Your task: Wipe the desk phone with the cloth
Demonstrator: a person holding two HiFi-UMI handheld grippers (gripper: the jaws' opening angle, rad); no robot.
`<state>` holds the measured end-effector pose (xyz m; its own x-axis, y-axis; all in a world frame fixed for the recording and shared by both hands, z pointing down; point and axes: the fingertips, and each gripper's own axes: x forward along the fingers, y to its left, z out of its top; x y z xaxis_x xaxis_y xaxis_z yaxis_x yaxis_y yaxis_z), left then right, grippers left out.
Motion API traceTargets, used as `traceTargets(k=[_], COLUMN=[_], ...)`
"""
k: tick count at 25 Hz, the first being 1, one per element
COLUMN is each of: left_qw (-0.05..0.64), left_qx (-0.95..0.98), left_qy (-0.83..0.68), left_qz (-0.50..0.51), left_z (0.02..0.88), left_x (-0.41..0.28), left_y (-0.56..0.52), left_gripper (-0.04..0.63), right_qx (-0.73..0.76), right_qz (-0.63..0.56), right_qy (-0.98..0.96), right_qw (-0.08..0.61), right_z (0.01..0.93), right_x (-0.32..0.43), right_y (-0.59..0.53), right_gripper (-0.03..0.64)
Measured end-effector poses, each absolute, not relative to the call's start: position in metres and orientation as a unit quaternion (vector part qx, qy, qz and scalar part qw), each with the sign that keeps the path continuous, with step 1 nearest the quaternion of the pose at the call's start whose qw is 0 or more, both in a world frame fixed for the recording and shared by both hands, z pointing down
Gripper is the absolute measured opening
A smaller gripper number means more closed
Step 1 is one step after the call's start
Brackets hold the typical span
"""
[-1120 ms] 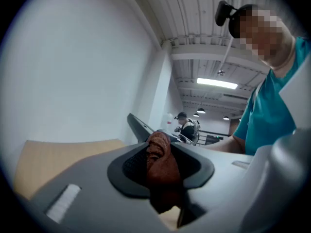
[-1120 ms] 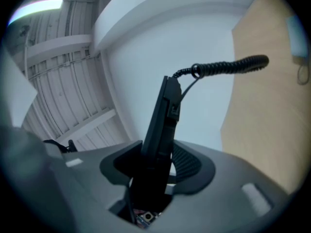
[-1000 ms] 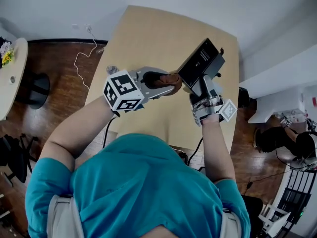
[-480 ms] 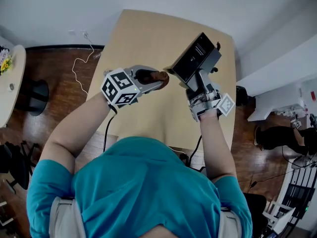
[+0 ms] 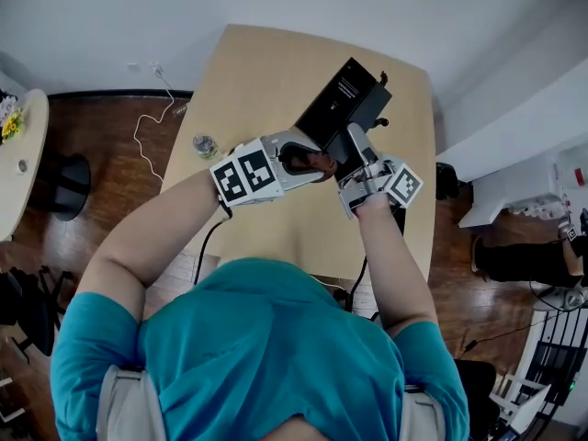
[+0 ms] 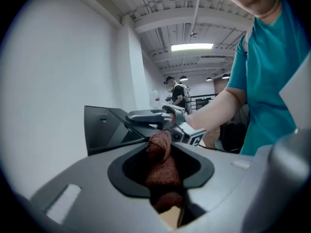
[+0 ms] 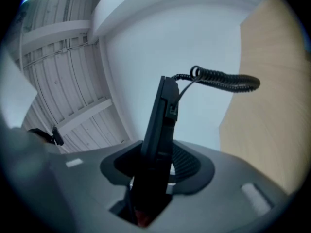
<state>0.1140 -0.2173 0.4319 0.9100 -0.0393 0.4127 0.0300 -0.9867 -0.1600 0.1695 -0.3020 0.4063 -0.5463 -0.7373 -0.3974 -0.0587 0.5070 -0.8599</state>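
Desk phone (image 5: 342, 107) is clamped edge-on in the right gripper (image 5: 355, 145), held above the counter (image 5: 257, 72) and tilted to expose its lower side. Just beside it, the left gripper (image 5: 317, 162) is shut on the brown cloth (image 5: 305, 161), which bulges past its tips for rubbing.

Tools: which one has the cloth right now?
The left tool: the brown cloth is pinched between its jaws. The right tool instead grips the black desk phone.

Overhead and jaw-level, desk phone (image 5: 336, 108) shared
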Motion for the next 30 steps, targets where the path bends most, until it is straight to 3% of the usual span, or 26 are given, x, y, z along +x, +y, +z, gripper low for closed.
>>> traceTargets(k=[9,12,18,26,30], left_qw=[-0.006,-0.052,-0.049,-0.075,-0.054], left_qx=[-0.97,-0.976,-0.986,-0.988,-0.978], left_qy=[0.084,0.096,0.12,0.01,-0.101], left_qz=[-0.229,-0.189,-0.108,-0.138,-0.171], left_z=[0.479,0.464,0.39,0.371,0.383], left_x=[0.073,0.035,-0.011,0.045,0.065], left_y=[-0.251,-0.253,-0.298,-0.307,-0.292], left_gripper=[0.139,0.139,0.138,0.138,0.138], right_qx=[-0.198,-0.197,-0.165,-0.119,-0.098], right_qz=[-0.391,-0.374,-0.373,-0.409,-0.418], right_qy=[0.803,0.833,0.874,0.881,0.882], right_qw=[0.404,0.358,0.264,0.206,0.193], right_z=[0.37,0.377,0.414,0.455,0.459], right_x=[0.152,0.153,0.147,0.097,0.078], right_y=[-0.27,-0.252,-0.204,-0.153,-0.158], right_gripper=[0.179,0.179,0.179,0.179,0.179])
